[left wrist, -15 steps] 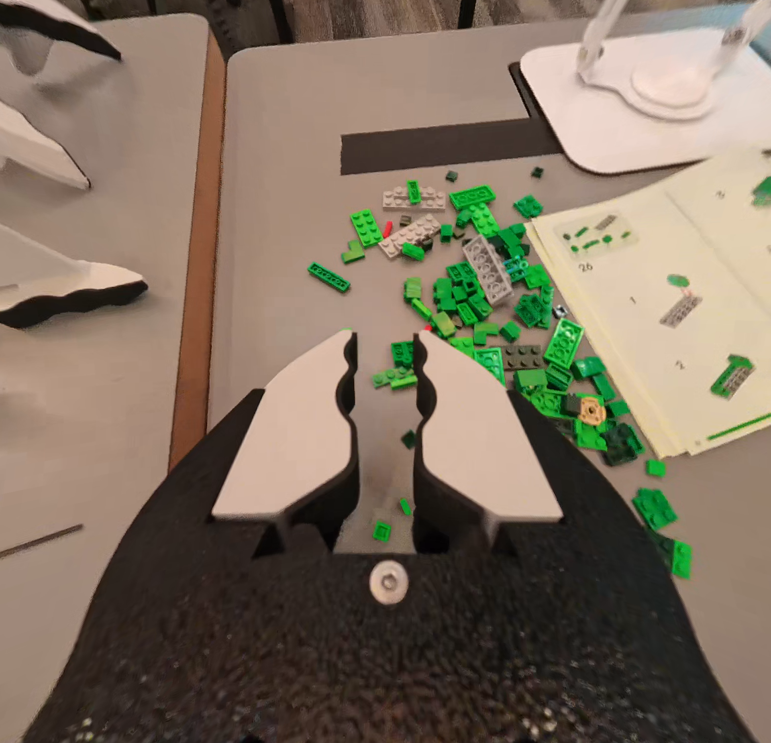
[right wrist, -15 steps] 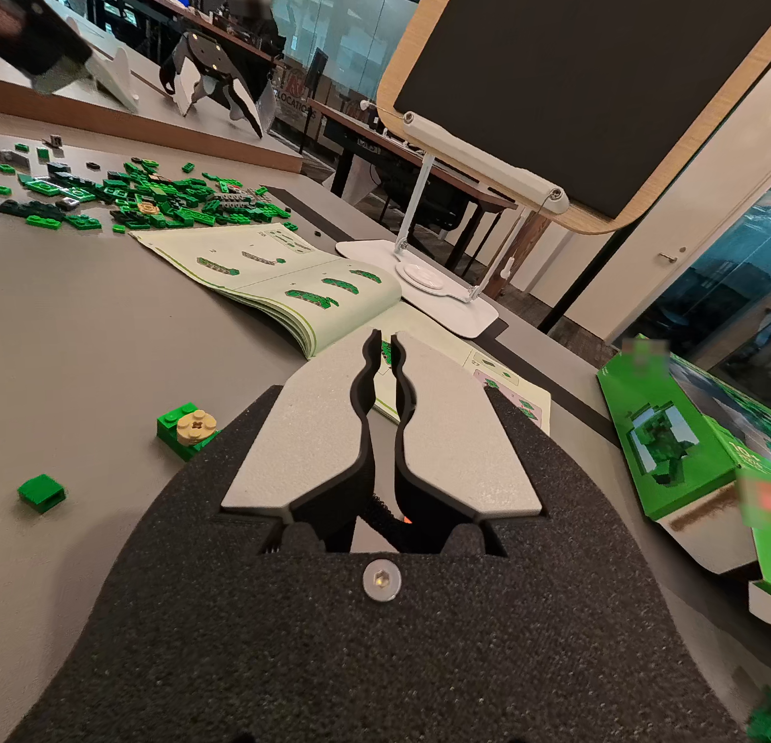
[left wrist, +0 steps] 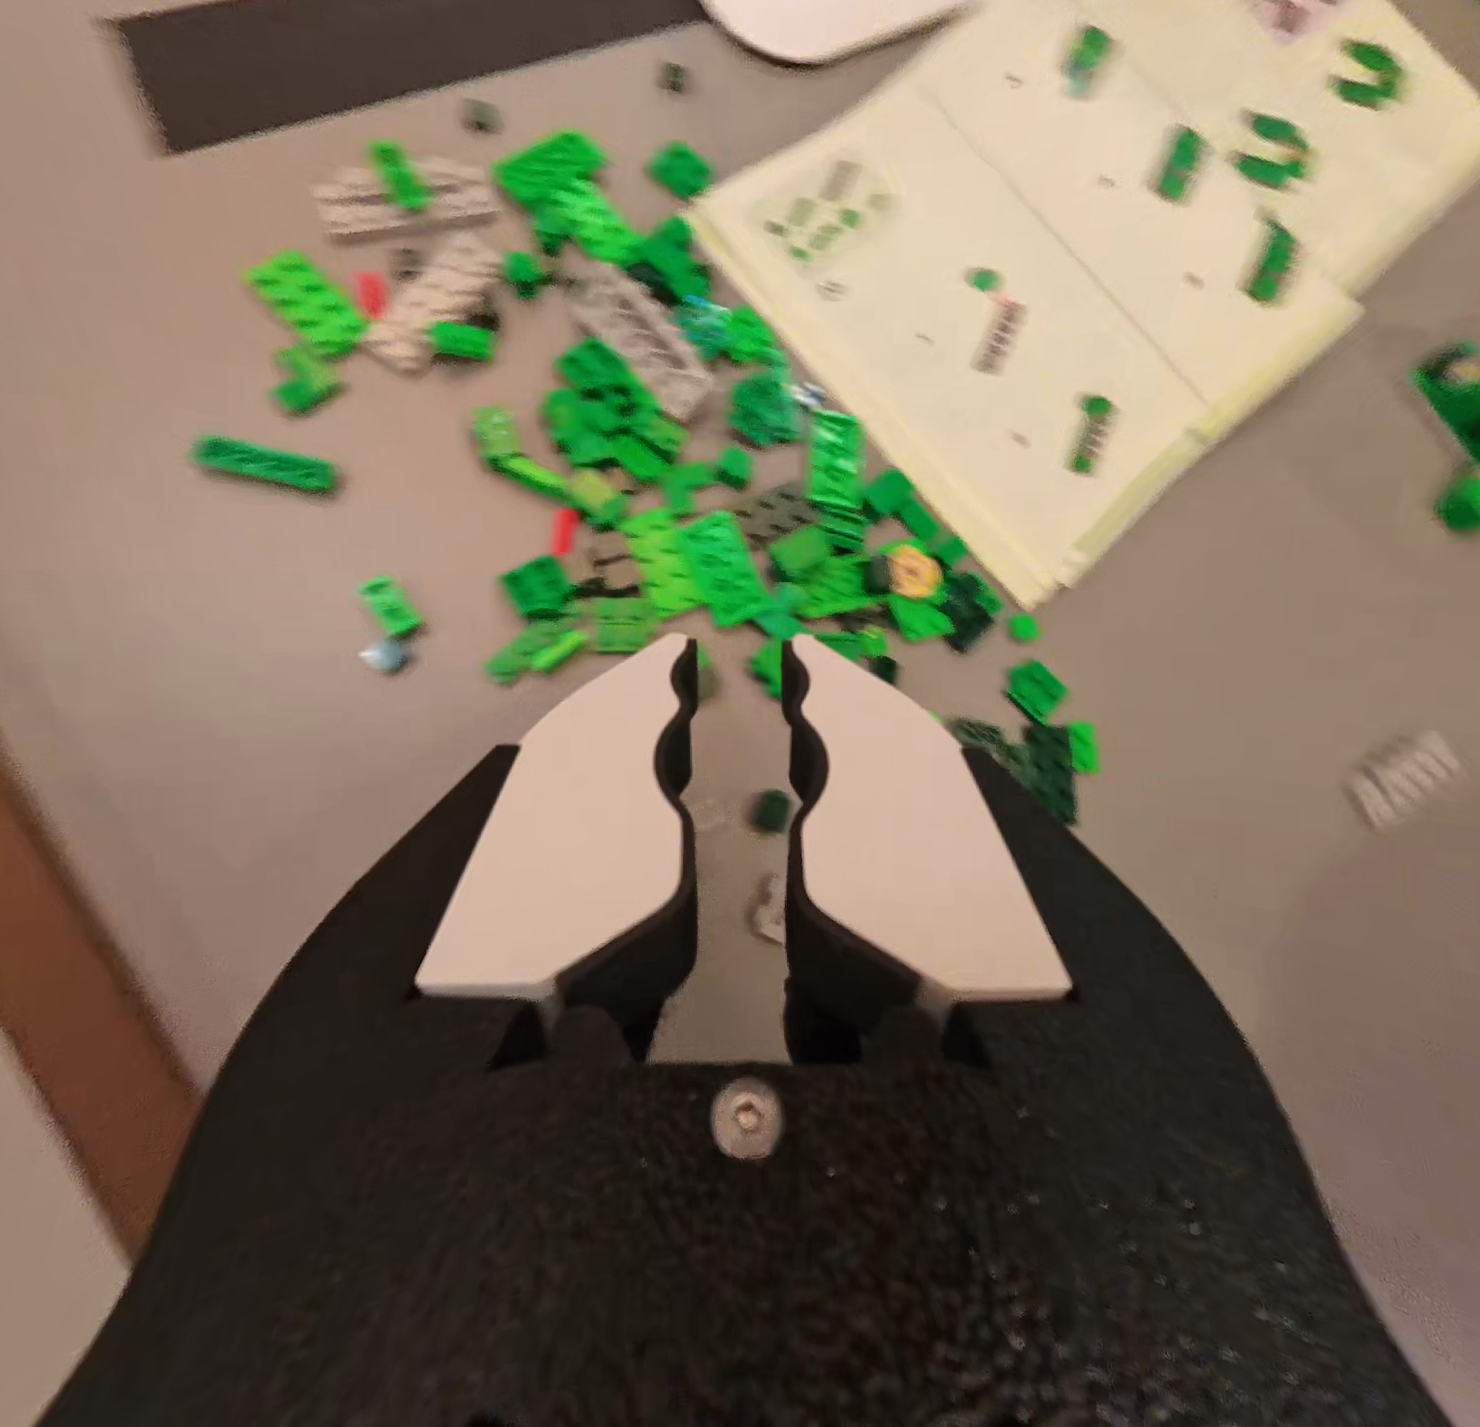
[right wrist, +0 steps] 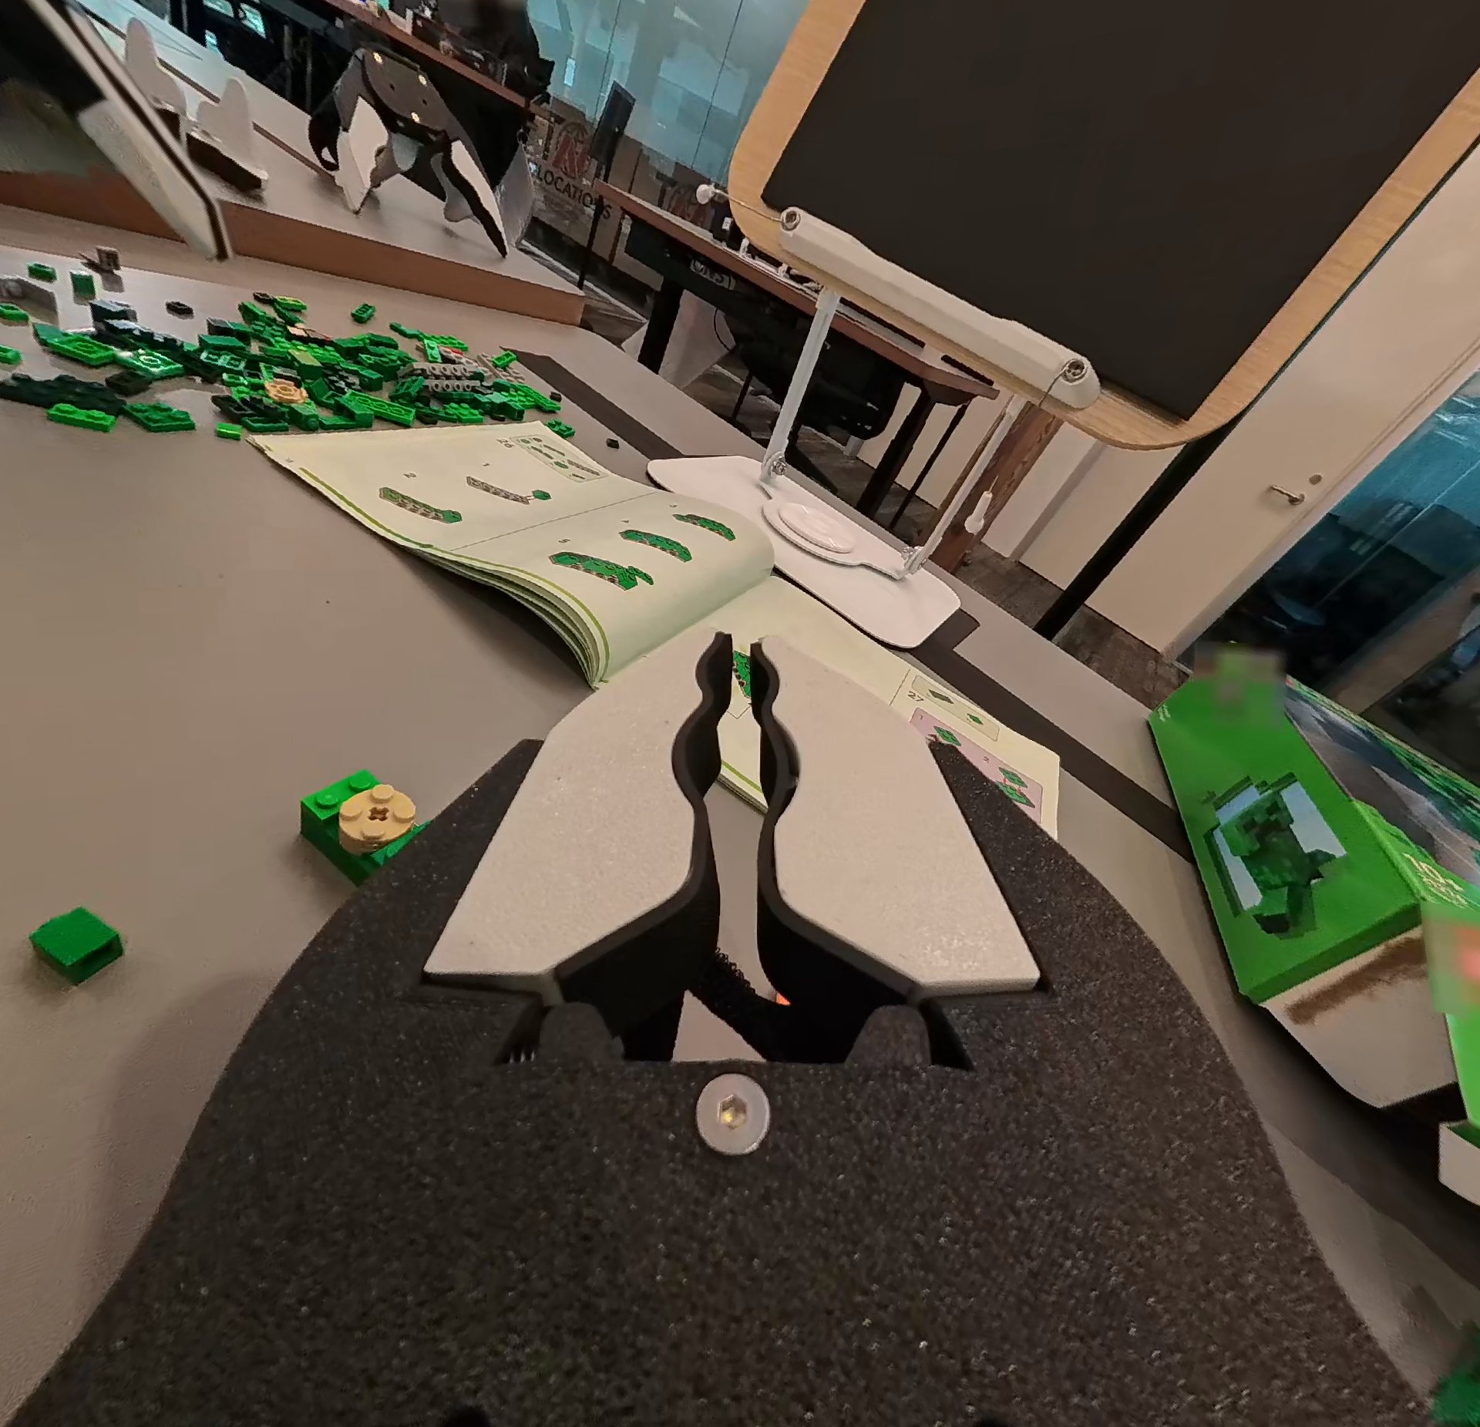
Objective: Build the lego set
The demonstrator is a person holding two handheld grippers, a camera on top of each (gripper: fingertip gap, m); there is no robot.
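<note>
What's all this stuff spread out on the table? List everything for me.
loose bricks: many, mostly green, some grey, heaped on the grey table
instruction booklet: one, pale yellow, open beside the heap
small build: one, green with a tan round piece, near the right tool
single green piece: one, alone on the near table
lamp base: one, white, behind the booklet
set box: one, green, at the right table edge
left tool: one, grey fingers, slightly open, over the heap's edge
right tool: one, grey fingers, narrowly open, empty

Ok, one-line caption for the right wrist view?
Right gripper, empty, nearly closed, over the open instruction booklet; brick pile beyond.
</note>
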